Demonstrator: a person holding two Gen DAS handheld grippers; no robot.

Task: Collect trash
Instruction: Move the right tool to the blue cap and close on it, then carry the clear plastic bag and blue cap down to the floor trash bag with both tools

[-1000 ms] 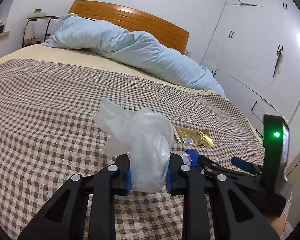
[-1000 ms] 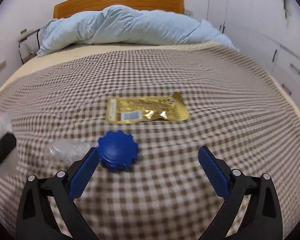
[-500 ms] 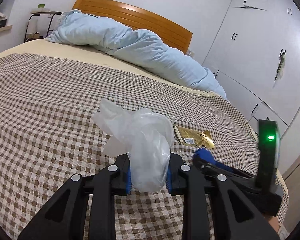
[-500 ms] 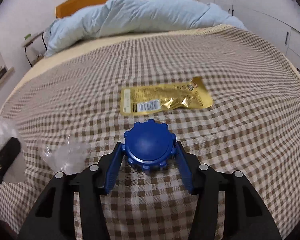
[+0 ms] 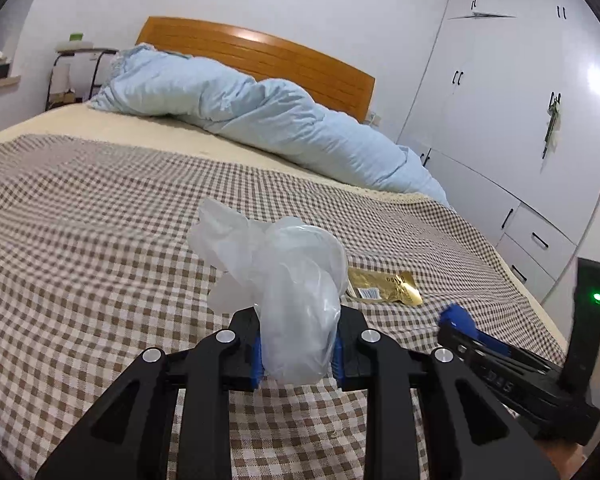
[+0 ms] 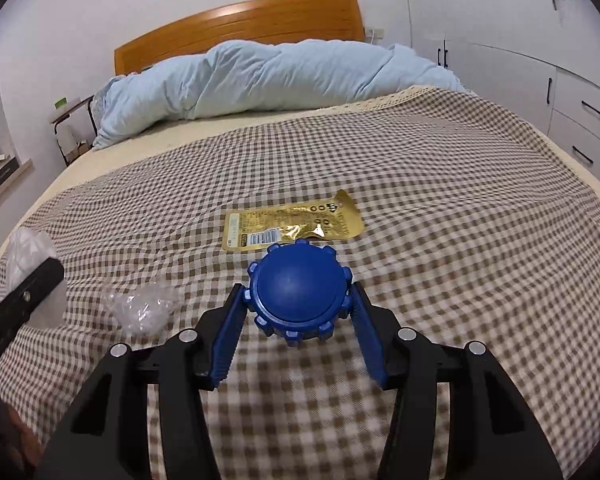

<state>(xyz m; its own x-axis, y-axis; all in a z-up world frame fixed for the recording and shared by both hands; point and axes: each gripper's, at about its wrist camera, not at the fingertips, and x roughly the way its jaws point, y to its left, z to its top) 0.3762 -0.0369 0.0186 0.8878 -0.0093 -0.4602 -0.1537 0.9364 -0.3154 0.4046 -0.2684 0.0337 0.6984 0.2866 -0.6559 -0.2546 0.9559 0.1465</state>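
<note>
My left gripper (image 5: 298,344) is shut on a crumpled clear plastic bag (image 5: 288,280) that sticks up between its blue pads, just above the checked bedspread (image 5: 100,220). In the right wrist view, my right gripper (image 6: 299,300) is shut on a round blue ridged cap (image 6: 298,292), held a little off the bed. A gold foil wrapper (image 6: 292,224) lies flat just beyond the cap. A small wad of clear plastic (image 6: 144,308) lies to the left of the cap. The left gripper's finger (image 6: 20,308) and its bag (image 6: 26,248) show at the left edge.
A light blue duvet (image 5: 260,120) is bunched along the wooden headboard (image 5: 260,56). White wardrobes and drawers (image 5: 520,120) line the right side. A small shelf (image 5: 72,68) stands at the bed's far left corner.
The right gripper's jaws went from wide open around the blue cap to closed on it, then moved with it towards the gold wrapper. The left gripper kept its hold on the bag.
</note>
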